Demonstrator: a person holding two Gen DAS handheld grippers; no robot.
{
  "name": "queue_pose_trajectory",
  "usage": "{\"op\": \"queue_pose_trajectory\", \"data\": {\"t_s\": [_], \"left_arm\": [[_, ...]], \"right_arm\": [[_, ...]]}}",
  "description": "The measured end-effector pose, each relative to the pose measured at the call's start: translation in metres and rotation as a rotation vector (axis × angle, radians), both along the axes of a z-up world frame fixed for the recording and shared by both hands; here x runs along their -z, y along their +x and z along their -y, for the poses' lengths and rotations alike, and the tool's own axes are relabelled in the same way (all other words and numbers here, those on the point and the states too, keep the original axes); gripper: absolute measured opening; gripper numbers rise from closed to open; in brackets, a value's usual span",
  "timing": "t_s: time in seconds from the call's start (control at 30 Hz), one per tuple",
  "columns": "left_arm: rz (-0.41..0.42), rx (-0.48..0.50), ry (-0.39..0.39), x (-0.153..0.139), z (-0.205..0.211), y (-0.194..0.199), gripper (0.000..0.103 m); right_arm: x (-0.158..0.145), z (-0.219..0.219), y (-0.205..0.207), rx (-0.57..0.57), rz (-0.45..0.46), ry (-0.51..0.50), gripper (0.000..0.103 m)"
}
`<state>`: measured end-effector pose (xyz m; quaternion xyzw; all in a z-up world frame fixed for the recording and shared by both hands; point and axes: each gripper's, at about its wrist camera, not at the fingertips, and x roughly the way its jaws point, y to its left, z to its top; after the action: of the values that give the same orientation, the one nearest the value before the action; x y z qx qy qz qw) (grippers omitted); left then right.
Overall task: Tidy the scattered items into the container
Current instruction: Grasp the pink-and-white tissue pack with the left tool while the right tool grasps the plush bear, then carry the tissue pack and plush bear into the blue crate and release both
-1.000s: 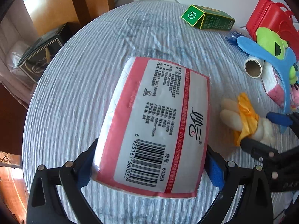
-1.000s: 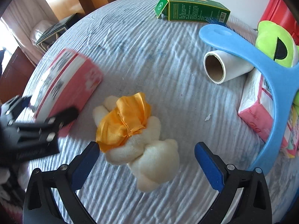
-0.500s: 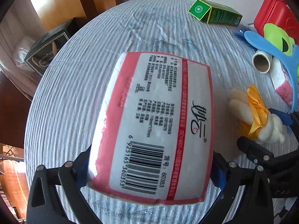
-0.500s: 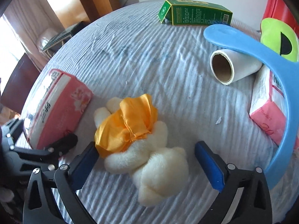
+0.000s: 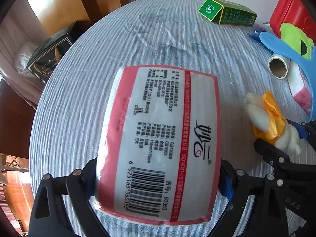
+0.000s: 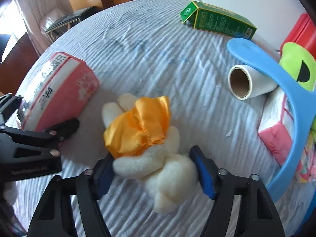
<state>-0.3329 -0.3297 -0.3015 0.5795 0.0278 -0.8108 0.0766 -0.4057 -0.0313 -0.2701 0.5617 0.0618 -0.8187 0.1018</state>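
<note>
My left gripper [image 5: 160, 179] is shut on a pink and white tissue pack [image 5: 158, 138], held above the round table; the pack also shows in the right wrist view [image 6: 57, 90]. My right gripper [image 6: 154, 169] is shut on a white plush toy with an orange cloth [image 6: 150, 138], its blue pads pressing the toy's sides on the tablecloth. The toy also shows in the left wrist view [image 5: 270, 122]. A blue basket handle [image 6: 276, 83] arches at the right over a second tissue pack [image 6: 276, 138] and a green plush [image 6: 298, 65].
A green box [image 6: 219, 19] lies at the far side of the table. A paper roll [image 6: 248, 83] lies beside the basket. A red case [image 5: 292, 13] stands at the far right. A dark box [image 5: 49, 57] sits off the table's left edge.
My right gripper has moved forward and closed its jaws on the plush toy. My left gripper has lifted the tissue pack slightly higher.
</note>
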Motion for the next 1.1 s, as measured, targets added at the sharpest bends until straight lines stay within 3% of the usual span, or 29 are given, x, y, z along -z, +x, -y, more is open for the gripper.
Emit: {"op": "queue_pose_trajectory", "data": {"t_s": [0.1,0.3,0.57,0.77,0.93,1.1], "left_arm": [[-0.006,-0.008,0.034,-0.007,-0.003,0.012,0.093],[-0.076,0.043,0.037,-0.054,-0.028,0.049,0.093],[-0.273,0.088,0.007,-0.156,-0.068,0.115,0.093],[-0.412,0.103,-0.034,-0.218,-0.124,0.170,0.093],[-0.454,0.102,-0.051,-0.242,-0.175,0.203,0.093],[-0.476,0.157,-0.029,-0.253,-0.216,0.226,0.093]], "right_arm": [[-0.008,-0.006,0.004,0.028,-0.011,-0.027,0.056],[-0.043,-0.013,0.017,0.055,-0.082,-0.067,0.056],[-0.126,-0.032,0.105,0.085,-0.271,-0.109,0.056],[-0.191,-0.060,0.172,0.080,-0.453,-0.122,0.056],[-0.221,-0.100,0.218,0.055,-0.536,-0.152,0.056],[-0.231,-0.131,0.258,0.079,-0.555,-0.139,0.056]]}}
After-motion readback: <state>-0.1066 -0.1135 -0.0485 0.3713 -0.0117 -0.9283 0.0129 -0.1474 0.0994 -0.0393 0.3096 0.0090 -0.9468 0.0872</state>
